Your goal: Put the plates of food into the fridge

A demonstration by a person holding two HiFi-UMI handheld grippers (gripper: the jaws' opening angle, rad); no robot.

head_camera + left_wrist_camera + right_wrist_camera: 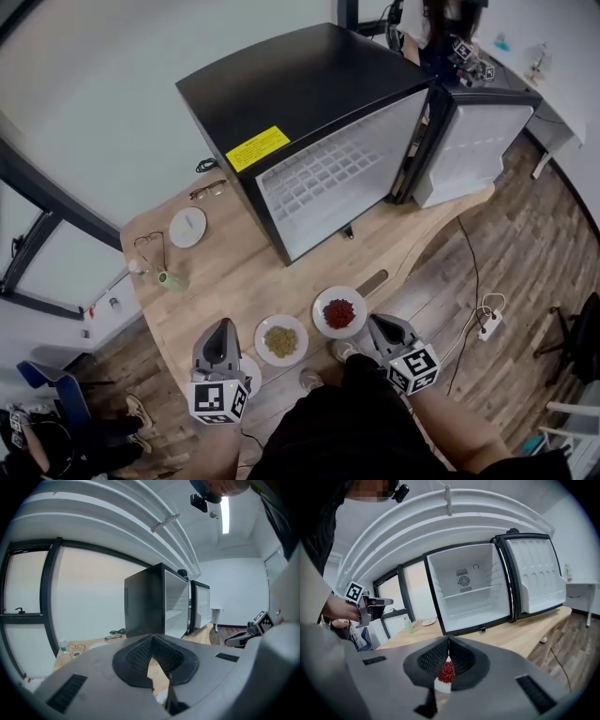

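Head view, item list.

1. Wooden table (234, 272), light top, carrying every item below except item 9.
2. Black fridge (300, 84), standing on the far part of the table, its door (473, 150) swung wide to the right. In the right gripper view its white interior (468, 588) faces the camera, with one shelf (473, 592) across it.
3. Plate of red food (339, 312), on the table near the front edge, well apart from the fridge.
4. Plate of green-brown food (280, 339), just beside item 3, to its left, also on the table.
5. Third white plate (253, 367), partly covered by the left gripper; its contents cannot be made out.
6. Small white dish (187, 227), far left of the table, near two pairs of glasses (207, 190) (150, 241) and a green bottle (172, 279).
7. Left gripper (223, 325), held above the front left of the table. In the left gripper view its tips (152, 637) meet and clamp nothing; bare wood shows through the slot behind them.
8. Right gripper (372, 322), tips next to the right rim of item 3. In the right gripper view its tips (449, 639) are pressed together, nothing between them; the red heap and white rim (446, 673) show through the slot, lying lower.
9. Power strip (489, 323), on the plank floor to the right.
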